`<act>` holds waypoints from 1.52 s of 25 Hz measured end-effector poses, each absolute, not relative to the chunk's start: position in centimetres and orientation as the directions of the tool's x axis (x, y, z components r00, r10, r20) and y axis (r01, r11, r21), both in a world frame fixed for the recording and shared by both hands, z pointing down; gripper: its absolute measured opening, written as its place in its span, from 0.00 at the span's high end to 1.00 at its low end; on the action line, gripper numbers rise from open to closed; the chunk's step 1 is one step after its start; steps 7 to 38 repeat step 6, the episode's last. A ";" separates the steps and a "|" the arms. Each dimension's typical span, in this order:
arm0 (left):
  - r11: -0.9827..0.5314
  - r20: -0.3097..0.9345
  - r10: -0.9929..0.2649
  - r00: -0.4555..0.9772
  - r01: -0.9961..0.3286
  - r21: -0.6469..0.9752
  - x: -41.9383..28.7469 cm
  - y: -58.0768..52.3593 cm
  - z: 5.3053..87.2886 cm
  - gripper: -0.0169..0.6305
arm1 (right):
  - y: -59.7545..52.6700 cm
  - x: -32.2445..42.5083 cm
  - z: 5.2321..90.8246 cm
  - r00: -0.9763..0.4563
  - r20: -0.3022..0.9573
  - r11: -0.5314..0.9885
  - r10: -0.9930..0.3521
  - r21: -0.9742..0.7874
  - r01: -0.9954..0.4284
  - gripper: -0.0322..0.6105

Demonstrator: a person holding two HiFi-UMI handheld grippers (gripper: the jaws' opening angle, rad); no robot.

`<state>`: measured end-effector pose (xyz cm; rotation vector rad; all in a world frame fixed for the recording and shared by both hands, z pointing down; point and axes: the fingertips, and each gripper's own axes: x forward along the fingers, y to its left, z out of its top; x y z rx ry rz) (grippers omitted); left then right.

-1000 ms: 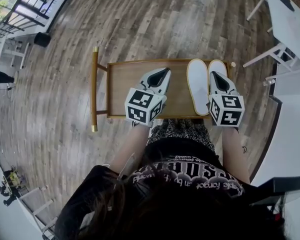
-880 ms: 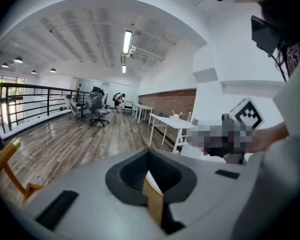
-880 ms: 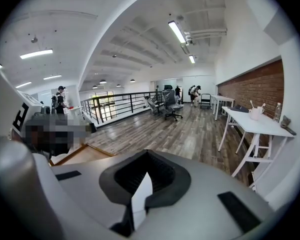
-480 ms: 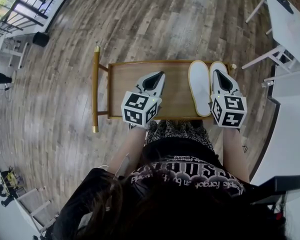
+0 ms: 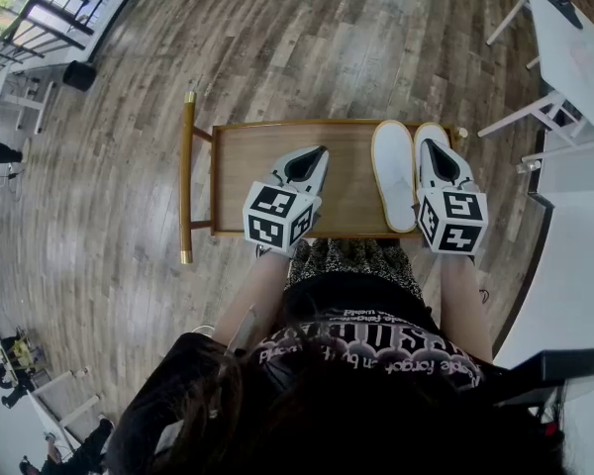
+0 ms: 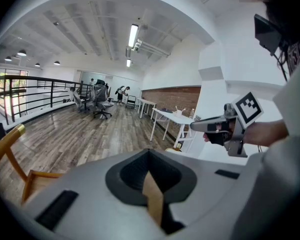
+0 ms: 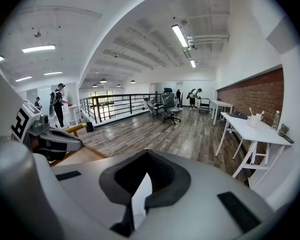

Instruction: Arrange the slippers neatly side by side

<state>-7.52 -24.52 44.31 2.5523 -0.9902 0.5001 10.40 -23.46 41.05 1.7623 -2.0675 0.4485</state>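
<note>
Wood-plank floor [image 5: 327,38] spreads all around the low wooden table [image 5: 247,166] in the head view. Both white slippers lie toes away from you at its right end: the left slipper [image 5: 392,171] in full sight, the right slipper [image 5: 429,132] just beside it and mostly under your right gripper [image 5: 426,144]. Your left gripper [image 5: 320,151] hangs over bare tabletop, well apart from the pair. The pair already looks parallel, so I judge the main risk is a careless nudge. The right slipper sits near the table's right edge, and a sideways brush could skew it or tip it off. In the left gripper view the jaws meet at the tips with nothing held, only a sliver of wood showing behind them. In the right gripper view the jaws are likewise together and empty, with white behind them. Lowering that closed nose would press on the slipper and shift it rather than grasp it.
</note>
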 end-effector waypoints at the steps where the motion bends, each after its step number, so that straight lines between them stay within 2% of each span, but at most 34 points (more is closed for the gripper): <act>1: -0.691 0.445 -0.567 0.693 -0.694 0.200 -7.4 -24.5 44.4 0.97 | -23.5 10.5 41.1 -0.137 0.485 0.161 -0.863 0.007 -0.987 0.95; 38: -0.695 0.449 -0.558 0.698 -0.689 0.206 -6.7 -24.5 44.8 0.97 | -23.4 11.0 41.5 -0.138 0.485 0.159 -0.864 0.003 -0.987 0.95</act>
